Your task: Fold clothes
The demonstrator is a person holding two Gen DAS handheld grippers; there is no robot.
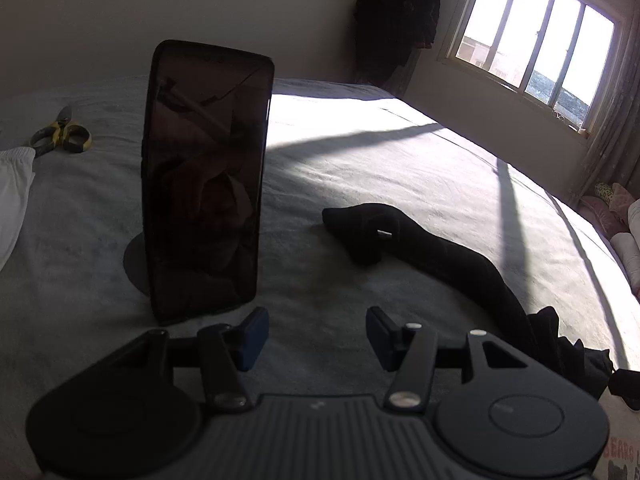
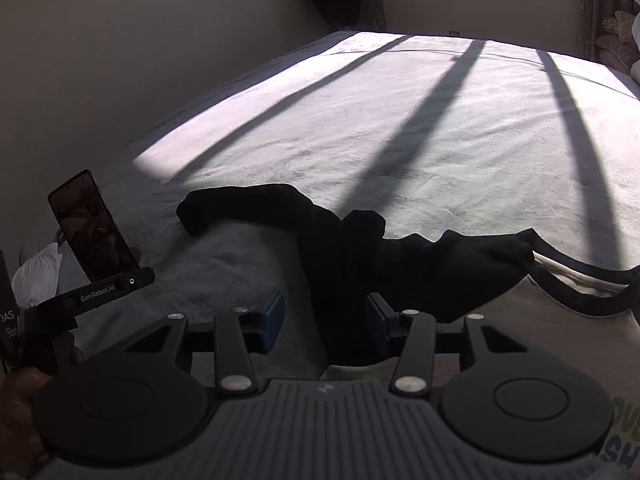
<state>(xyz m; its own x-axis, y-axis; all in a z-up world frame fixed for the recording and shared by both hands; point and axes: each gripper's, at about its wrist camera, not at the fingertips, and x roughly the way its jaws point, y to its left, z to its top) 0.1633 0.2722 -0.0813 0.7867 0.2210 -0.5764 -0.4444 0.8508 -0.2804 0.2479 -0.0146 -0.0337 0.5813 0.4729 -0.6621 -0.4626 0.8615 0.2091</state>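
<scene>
Two claws over a grey bed [image 2: 400, 120], left claw [image 1: 318, 338] half apart and empty near an upright phone [image 1: 206, 180], right claw [image 2: 326, 326] half apart with a black garment [image 2: 360, 256] between its pads, grip unclear.

A tall black phone [image 1: 206, 180] with a dark glossy screen stands upright on a round dark base at the middle of the pale grey bed cover [image 1: 400, 152]. At its ten o'clock lie yellow-and-black-handled scissors [image 1: 60, 136]. A barred, sunlit window [image 1: 532, 40] sits at two o'clock, and pink cushions [image 1: 608, 208] at three o'clock.
</scene>
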